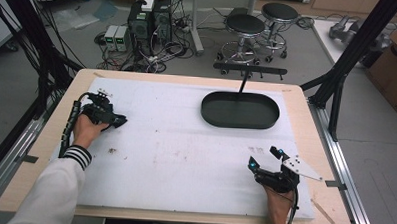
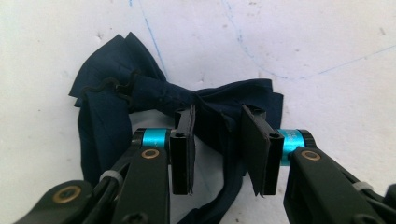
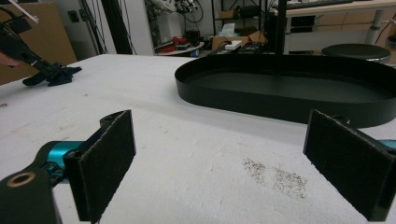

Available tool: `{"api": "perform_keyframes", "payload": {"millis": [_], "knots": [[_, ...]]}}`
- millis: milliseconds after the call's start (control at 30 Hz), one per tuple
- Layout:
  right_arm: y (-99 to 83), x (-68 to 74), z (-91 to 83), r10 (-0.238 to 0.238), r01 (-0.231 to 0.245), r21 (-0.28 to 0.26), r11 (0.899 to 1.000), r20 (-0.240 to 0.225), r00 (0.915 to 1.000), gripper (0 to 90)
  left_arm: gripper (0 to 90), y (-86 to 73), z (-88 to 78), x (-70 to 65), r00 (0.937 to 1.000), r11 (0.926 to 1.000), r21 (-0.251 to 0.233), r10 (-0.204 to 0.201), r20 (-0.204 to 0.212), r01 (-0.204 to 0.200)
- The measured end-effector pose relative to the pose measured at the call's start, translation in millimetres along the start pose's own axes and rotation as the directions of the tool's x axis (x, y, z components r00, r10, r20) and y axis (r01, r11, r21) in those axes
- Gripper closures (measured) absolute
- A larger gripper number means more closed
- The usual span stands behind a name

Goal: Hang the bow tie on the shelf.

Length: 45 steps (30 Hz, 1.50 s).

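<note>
A white sheet (image 1: 185,141) covers the wooden table (image 1: 40,151), and a black oval tray (image 1: 240,110) sits on it toward the far right. The tray serves as the landmark here.

Well to the left of the tray, near the sheet's left edge, the left gripper (image 1: 117,122) lies low over a dark navy bow tie (image 2: 140,93). In the left gripper view the bow tie lies flat on the sheet, one wing spread to the upper left and the other reaching right, with a thin black hook or clasp (image 2: 109,86) on the left wing. The jaws are parted, standing on either side of the tie's pinched middle; the fabric lies between the pads (image 2: 183,149), but whether they touch it cannot be told. From the right gripper view, the left gripper (image 3: 51,74) appears far off to the tray's left, with dark cloth under its tip.

The right gripper (image 1: 265,159) rests on the near side of the tray, close to the sheet's front right corner. Its jaws stand wide apart with nothing between them, aimed toward the tray (image 3: 285,91). A brownish stain (image 3: 275,175) marks the sheet between this gripper and the tray.
</note>
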State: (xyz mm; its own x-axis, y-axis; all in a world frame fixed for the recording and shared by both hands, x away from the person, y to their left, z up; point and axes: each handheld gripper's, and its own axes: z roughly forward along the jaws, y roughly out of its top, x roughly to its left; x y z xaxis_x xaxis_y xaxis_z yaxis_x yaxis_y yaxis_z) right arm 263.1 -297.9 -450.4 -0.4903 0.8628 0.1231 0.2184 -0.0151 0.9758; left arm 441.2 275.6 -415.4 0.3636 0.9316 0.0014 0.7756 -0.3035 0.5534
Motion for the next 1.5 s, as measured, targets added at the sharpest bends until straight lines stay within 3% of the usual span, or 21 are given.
{"api": "perform_keyframes", "payload": {"millis": [200, 367, 467, 567, 800, 1000, 1133, 1233, 1300, 1333, 1367, 1400, 1433, 1500], "knots": [[0.0, 0.1, -0.1, 0.0, 0.0, -0.001, 1.0, 0.0, 1.0, 8.1, 75.2, -0.6, 1.1, 4.8, 0.999, 0.9992, 0.007, -0.04, 0.019, 0.039], [-0.1, 0.1, -0.2, 0.001, -0.001, -0.004, 1.0, 0.0, 1.0, 8.1, 83.0, -2.0, 1.1, 10.6, 0.9946, 0.9957, 0.009, -0.092, 0.047, 0.092], [-0.1, 0.0, -0.2, 0.0, 0.0, -0.004, 1.0, 0.0, 1.0, 8.1, 84.9, -2.4, 0.5, 10.8, 0.9951, 0.9963, 0.006, -0.086, 0.048, 0.086], [-0.2, 0.0, -0.2, -0.001, 0.001, -0.005, 1.0, 0.0, 1.0, 8.1, 85.6, -2.2, -0.5, 8.7, 0.9977, 0.9986, 0.004, -0.053, 0.042, 0.053], [-0.1, 0.5, -0.3, -0.003, 0.003, -0.004, 1.0, 0.001, 1.0, 8.1, 86.1, -6.5, -4.3, 7.9, 0.9951, 0.9953, -0.076, -0.053, 0.083, 0.059], [-0.1, 0.5, -0.2, -0.005, 0.005, -0.004, 1.0, 0.002, 1.0, 8.1, 86.4, -11.4, -11.7, 12.7, 0.9884, 0.9825, -0.165, -0.063, 0.138, 0.086], [-0.1, 0.6, -0.2, -0.004, 0.004, -0.004, 1.0, 0.002, 1.0, 8.1, 86.4, -11.3, -17.1, 10.9, 0.9882, 0.9747, -0.213, -0.036, 0.149, 0.067], [-0.1, 0.6, -0.3, -0.005, 0.005, -0.003, 1.0, 0.002, 1.0, 8.1, 86.4, -10.3, -21.9, 7.4, 0.9895, 0.9642, -0.26, -0.013, 0.144, 0.051], [-0.1, 0.7, -0.3, -0.004, 0.004, -0.004, 1.0, 0.002, 1.0, 8.1, 86.4, -9.9, -25.6, 5.3, 0.9895, 0.9506, -0.309, 0.016, 0.144, 0.03], [-0.1, 0.6, -0.3, -0.004, 0.004, -0.004, 1.0, 0.002, 1.0, 8.1, 86.4, -9.1, -29.9, 2.2, 0.9879, 0.9278, -0.373, 0.046, 0.148, 0.013], [-0.1, 0.7, -0.3, -0.002, 0.002, -0.003, 1.0, 0.002, 1.0, 8.2, 86.4, -9.1, -29.9, 2.2, 0.9879, 0.9278, -0.373, 0.046, 0.148, 0.013], [-0.1, 0.5, -0.3, -0.003, 0.003, -0.004, 1.0, 0.001, 1.0, 8.1, 86.4, -7.7, -35.0, -2.0, 0.9847, 0.9025, -0.431, 0.08, 0.155, -0.005], [-0.1, 0.5, -0.3, -0.003, 0.003, -0.004, 1.0, 0.001, 1.0, 8.1, 86.4, -7.7, -35.0, -2.0, 0.9847, 0.9025, -0.431, 0.08, 0.155, -0.005], [-0.1, 0.0, -0.1, -0.002, 0.002, -0.005, 1.0, 0.001, 1.0, 8.2, 86.4, -6.2, -40.2, -6.5, 0.9815, 0.8755, -0.483, 0.101, 0.163, -0.01]]}}
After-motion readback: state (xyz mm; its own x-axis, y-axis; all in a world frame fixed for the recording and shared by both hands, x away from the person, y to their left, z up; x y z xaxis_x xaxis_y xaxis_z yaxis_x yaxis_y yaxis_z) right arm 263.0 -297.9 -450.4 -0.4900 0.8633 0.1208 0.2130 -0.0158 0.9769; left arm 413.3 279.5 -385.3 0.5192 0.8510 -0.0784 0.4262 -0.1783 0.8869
